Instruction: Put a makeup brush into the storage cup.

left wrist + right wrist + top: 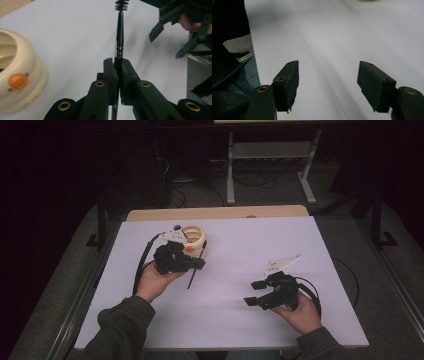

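My left gripper (199, 263) (119, 72) is shut on a thin black brush (119, 37), whose handle sticks out past the jaws to a bristly tip (121, 5). In the high view the brush (195, 267) hangs slanted beside a cream ceramic cup (194, 239) with an orange mark; the cup (17, 80) sits just left of the jaws in the left gripper view. My right gripper (255, 293) (328, 82) is open over bare white table, nothing between its pads. It also appears far off in the left gripper view as an open gripper (175, 32).
The white tabletop (240, 245) has a wooden strip (215, 213) along its far edge. A metal table frame (270, 165) and cables stand on the floor beyond. A jeans-clad leg (249, 75) shows past the table's near edge.
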Demonstrator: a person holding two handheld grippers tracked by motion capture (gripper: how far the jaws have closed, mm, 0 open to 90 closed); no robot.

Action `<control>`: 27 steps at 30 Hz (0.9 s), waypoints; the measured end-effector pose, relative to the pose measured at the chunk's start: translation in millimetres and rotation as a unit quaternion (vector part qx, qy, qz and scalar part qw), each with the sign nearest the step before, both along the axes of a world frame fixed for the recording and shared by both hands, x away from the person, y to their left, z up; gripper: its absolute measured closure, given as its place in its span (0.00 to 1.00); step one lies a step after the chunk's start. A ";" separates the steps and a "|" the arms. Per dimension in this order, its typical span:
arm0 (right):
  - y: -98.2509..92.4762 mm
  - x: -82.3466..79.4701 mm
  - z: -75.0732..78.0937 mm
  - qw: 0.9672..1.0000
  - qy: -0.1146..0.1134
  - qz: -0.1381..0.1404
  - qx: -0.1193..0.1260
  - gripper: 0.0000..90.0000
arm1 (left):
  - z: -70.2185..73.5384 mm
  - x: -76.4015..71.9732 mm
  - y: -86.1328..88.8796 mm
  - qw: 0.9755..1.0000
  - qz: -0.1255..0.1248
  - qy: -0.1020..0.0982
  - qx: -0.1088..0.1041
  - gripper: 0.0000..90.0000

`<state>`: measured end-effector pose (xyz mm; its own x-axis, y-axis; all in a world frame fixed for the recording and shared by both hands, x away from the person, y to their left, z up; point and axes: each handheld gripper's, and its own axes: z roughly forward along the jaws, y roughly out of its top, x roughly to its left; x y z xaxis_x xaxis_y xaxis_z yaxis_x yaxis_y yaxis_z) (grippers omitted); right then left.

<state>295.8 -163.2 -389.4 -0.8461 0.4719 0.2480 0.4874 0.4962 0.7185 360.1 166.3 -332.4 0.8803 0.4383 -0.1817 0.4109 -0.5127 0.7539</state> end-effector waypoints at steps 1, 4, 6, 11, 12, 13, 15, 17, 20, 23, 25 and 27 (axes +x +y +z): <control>-3.3 -1.1 -0.9 1.000 0.001 -0.006 0.001 0.34 | 2.8 2.7 0.3 1.000 0.004 -0.002 0.003 0.94; -8.3 -1.4 -2.6 1.000 0.002 -0.013 0.003 0.33 | 7.5 5.0 -0.4 1.000 0.015 -0.002 0.004 0.94; -9.9 -1.2 -3.1 1.000 0.000 -0.014 0.002 0.33 | 8.9 6.2 -0.8 1.000 0.018 -0.002 0.000 0.94; -14.7 -1.9 -4.5 1.000 -0.001 -0.021 0.005 0.33 | 20.5 11.8 -2.5 1.000 0.029 -0.012 0.003 0.94; -15.2 -1.8 -4.6 1.000 -0.002 -0.021 0.005 0.33 | 22.7 12.5 -2.7 0.999 0.031 -0.012 0.002 0.94; -15.6 -1.9 -4.5 1.000 0.000 -0.021 0.006 0.33 | 25.0 13.3 -2.7 0.999 0.031 -0.015 0.003 0.94; -15.8 -1.9 -4.7 1.000 0.000 -0.022 0.007 0.33 | 27.0 13.9 -2.9 0.999 0.034 -0.018 0.002 0.94; -16.1 -1.5 -5.3 1.000 -0.001 -0.024 0.006 0.32 | 32.4 17.1 -2.6 0.999 0.041 -0.022 0.001 0.94; -16.3 -1.8 -5.8 1.000 -0.002 -0.024 0.005 0.31 | 36.0 20.6 -2.0 0.999 0.045 -0.023 0.002 0.94; -17.6 -2.5 -7.3 1.000 0.004 -0.026 0.007 0.31 | 41.3 27.1 -1.2 0.998 0.054 -0.024 -0.004 0.94; -18.2 -2.4 -7.8 1.000 0.003 -0.025 0.008 0.31 | 44.5 32.0 -1.3 0.998 0.059 -0.024 -0.005 0.94; -19.0 -2.6 -7.9 1.000 0.005 -0.028 0.009 0.31 | 48.0 37.2 -2.1 0.997 0.067 -0.029 -0.004 0.94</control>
